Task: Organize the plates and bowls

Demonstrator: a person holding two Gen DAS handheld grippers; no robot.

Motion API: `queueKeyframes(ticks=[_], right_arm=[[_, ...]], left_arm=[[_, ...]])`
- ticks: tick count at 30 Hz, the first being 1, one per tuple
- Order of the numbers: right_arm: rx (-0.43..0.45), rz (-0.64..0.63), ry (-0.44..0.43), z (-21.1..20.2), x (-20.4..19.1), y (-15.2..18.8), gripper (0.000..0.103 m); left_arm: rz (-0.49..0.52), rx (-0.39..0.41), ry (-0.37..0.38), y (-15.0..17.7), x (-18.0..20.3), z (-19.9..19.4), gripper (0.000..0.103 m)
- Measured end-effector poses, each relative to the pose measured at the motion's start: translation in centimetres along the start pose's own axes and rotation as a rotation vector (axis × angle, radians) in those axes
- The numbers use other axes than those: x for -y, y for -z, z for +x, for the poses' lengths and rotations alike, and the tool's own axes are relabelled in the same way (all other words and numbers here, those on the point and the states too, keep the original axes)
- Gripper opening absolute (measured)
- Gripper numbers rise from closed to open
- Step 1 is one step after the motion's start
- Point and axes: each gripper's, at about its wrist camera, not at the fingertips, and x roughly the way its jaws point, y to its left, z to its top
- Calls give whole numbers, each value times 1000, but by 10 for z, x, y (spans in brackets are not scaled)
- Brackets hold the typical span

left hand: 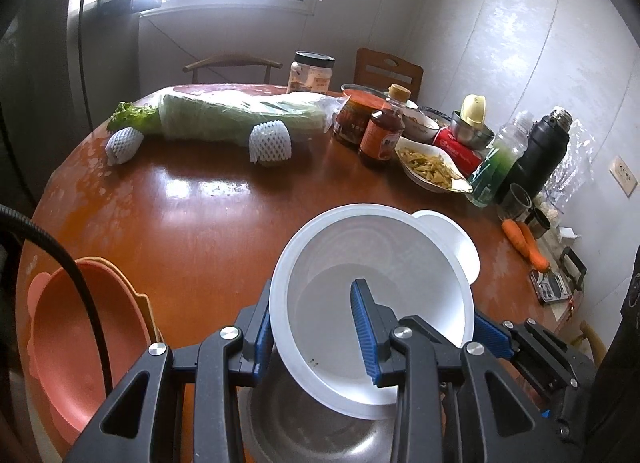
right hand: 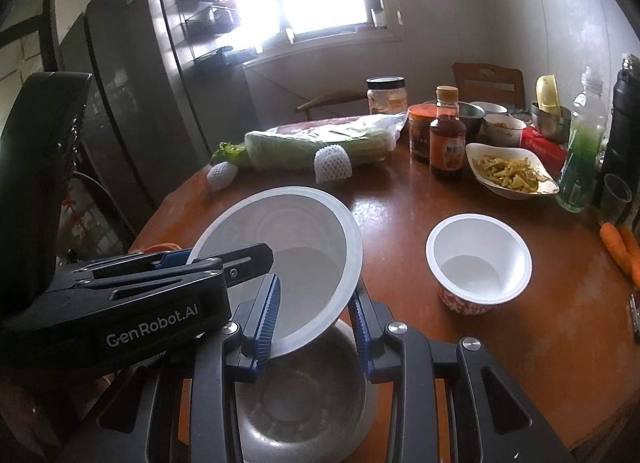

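A large white bowl [left hand: 372,275] is tilted just above a steel bowl [left hand: 312,435] at the table's near edge. My left gripper [left hand: 316,327] straddles its left rim, one finger outside and one inside, closed on the wall. My right gripper [right hand: 316,319] straddles the near right rim of the same white bowl [right hand: 288,247], which hangs over the steel bowl [right hand: 300,395]. A small white cup-bowl [right hand: 478,263] with a red printed base stands to the right; it also shows in the left wrist view [left hand: 460,239]. Orange and yellow plates [left hand: 80,343] are stacked at the left.
The round wooden table [left hand: 208,215] holds a wrapped cabbage [left hand: 240,115], foam-netted fruit [left hand: 270,141], jars and a sauce bottle [left hand: 380,131], a dish of food [left hand: 432,167], a green bottle, a black flask [left hand: 536,151], and carrots [left hand: 524,243]. Chairs stand behind.
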Motion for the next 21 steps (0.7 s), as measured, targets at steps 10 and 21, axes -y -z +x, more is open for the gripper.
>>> queueKeyframes(ticks=[10,21], right_arm=[[-1,-13,4,-7,-5,15,36],[-8,-24,-4,-13,-11,31,36]], left_arm=[[8,1,-9,16,0,-7,36],[14,-11,-21,32,-2,-10,36]])
